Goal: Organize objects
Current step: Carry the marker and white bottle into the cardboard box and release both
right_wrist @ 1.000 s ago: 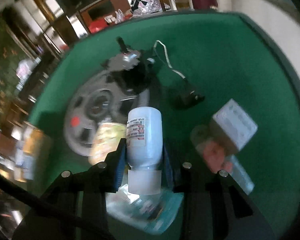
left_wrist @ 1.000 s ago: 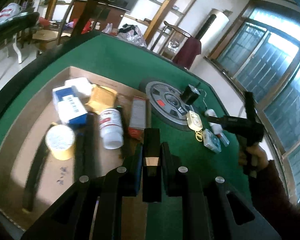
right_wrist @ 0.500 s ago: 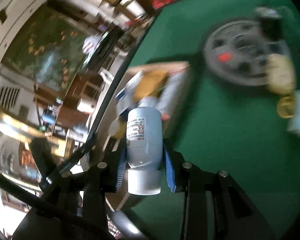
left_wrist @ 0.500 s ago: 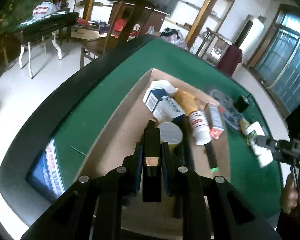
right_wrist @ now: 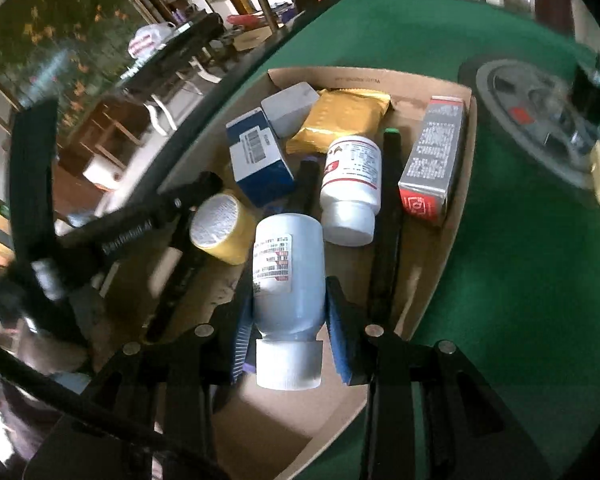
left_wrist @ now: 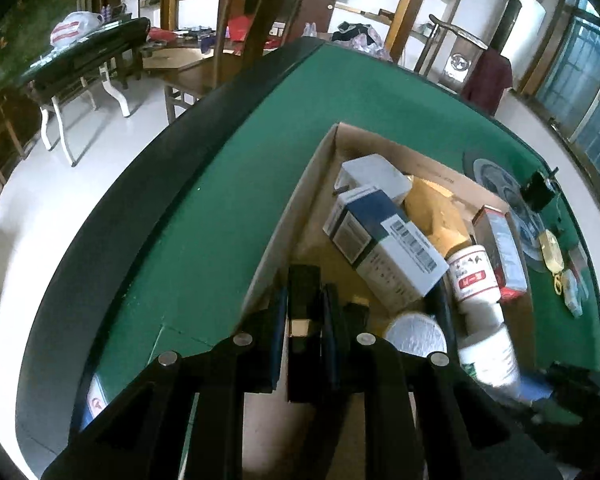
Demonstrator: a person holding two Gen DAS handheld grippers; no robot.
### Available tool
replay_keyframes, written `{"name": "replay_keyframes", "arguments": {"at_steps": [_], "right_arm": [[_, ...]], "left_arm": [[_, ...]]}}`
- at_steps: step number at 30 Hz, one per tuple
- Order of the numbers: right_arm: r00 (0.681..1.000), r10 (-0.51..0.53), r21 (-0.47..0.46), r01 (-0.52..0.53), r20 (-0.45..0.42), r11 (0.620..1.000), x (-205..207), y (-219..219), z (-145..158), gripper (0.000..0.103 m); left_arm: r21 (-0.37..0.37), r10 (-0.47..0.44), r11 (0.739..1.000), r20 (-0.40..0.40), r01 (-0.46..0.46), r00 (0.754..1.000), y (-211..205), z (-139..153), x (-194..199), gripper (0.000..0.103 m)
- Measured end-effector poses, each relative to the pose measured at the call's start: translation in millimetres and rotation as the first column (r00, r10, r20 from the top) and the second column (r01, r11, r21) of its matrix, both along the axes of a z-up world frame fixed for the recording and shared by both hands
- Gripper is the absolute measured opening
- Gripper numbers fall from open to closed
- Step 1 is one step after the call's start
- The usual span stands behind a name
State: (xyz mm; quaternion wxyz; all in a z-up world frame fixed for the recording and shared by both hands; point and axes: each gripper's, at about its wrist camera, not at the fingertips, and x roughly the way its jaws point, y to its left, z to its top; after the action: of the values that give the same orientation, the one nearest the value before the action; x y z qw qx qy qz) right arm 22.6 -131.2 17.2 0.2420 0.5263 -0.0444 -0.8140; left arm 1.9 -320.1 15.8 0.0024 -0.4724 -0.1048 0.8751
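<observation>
Cardboard tray [right_wrist: 456,216] on the green tabletop [right_wrist: 520,272], contents: blue-and-white carton [right_wrist: 258,156], grey box [right_wrist: 290,108], yellow pouch [right_wrist: 340,120], red-labelled white bottle [right_wrist: 350,184], red-and-grey carton [right_wrist: 432,156] against the tray's right wall, tape roll [right_wrist: 220,228], black rods. Tray's near floor bare.

Right gripper [right_wrist: 288,320]: jaws pinching a pale bottle [right_wrist: 288,264] over the tray, cap toward camera.

Left gripper [left_wrist: 304,320]: jaws pressed on a black bar [left_wrist: 303,300] above the tray's left wall.

Round disc [right_wrist: 536,120] on the cloth outside the tray's right wall.

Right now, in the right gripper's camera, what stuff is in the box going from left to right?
Tape roll → blue box → white bottle with red label → grey and red carton.
</observation>
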Motion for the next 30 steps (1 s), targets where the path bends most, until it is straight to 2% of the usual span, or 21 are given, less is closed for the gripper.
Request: {"name": "replay_keyframes", "arguments": {"at_steps": [3,6,10,11,13,17,21,23,26,27,28,30], "right_arm": [[0.998,0.004,0.089,0.002,-0.064,0.996,3.3,-4.9,3.0,0.032],[0.994,0.004,0.112,0.008,-0.105,0.994,6.8,-3.7,8.6,0.033],[0.983,-0.046,0.042,0.054,-0.177,0.998,15.6,16.0,26.9,0.034],[0.975,-0.080,0.028,0.088,-0.206,0.996,17.8,23.3,31.9,0.040],[0.963,-0.133,-0.007,0.135,-0.236,0.991,18.6,38.0,38.3,0.045],[0.949,-0.215,-0.057,0.207,-0.232,0.977,18.7,58.3,38.4,0.045],[0.943,-0.253,-0.090,0.239,-0.217,0.967,16.6,72.0,35.6,0.045],[0.938,-0.270,-0.100,0.254,-0.216,0.962,18.5,76.1,34.0,0.045],[0.926,-0.301,-0.108,0.283,-0.228,0.953,24.8,88.9,33.7,0.045],[0.920,-0.316,-0.113,0.297,-0.233,0.948,27.1,93.5,34.7,0.045],[0.915,-0.325,-0.120,0.305,-0.237,0.945,26.5,99.1,34.3,0.045],[0.905,-0.341,-0.133,0.317,-0.254,0.939,33.8,106.1,39.6,0.045]], "left_arm": [[0.020,0.003,1.000,-0.007,-0.003,1.000,-2.4,0.5,3.6,0.016],[0.018,0.014,1.000,-0.010,-0.014,1.000,0.9,0.2,8.4,0.020],[-0.028,0.028,0.999,-0.029,-0.028,0.999,9.3,2.4,15.5,0.030],[-0.028,0.032,0.999,-0.028,-0.033,0.999,10.7,2.4,16.7,0.030],[-0.042,0.047,0.998,-0.031,-0.048,0.998,12.1,2.3,19.2,0.031],[-0.075,0.075,0.994,-0.040,-0.078,0.996,17.7,2.8,27.7,0.031],[-0.083,0.080,0.993,-0.060,-0.085,0.995,23.4,4.9,33.7,0.031],[-0.041,0.107,0.993,-0.112,-0.112,0.988,21.3,13.3,42.6,0.031],[0.035,0.137,0.991,-0.157,-0.133,0.978,28.0,30.0,59.9,0.044],[0.045,0.142,0.990,-0.193,-0.136,0.971,35.4,41.3,68.9,0.055],[0.043,0.146,0.989,-0.226,-0.140,0.963,42.2,51.3,75.8,0.067],[0.029,0.156,0.988,-0.315,-0.154,0.936,54.5,74.5,92.4,0.073]]}}
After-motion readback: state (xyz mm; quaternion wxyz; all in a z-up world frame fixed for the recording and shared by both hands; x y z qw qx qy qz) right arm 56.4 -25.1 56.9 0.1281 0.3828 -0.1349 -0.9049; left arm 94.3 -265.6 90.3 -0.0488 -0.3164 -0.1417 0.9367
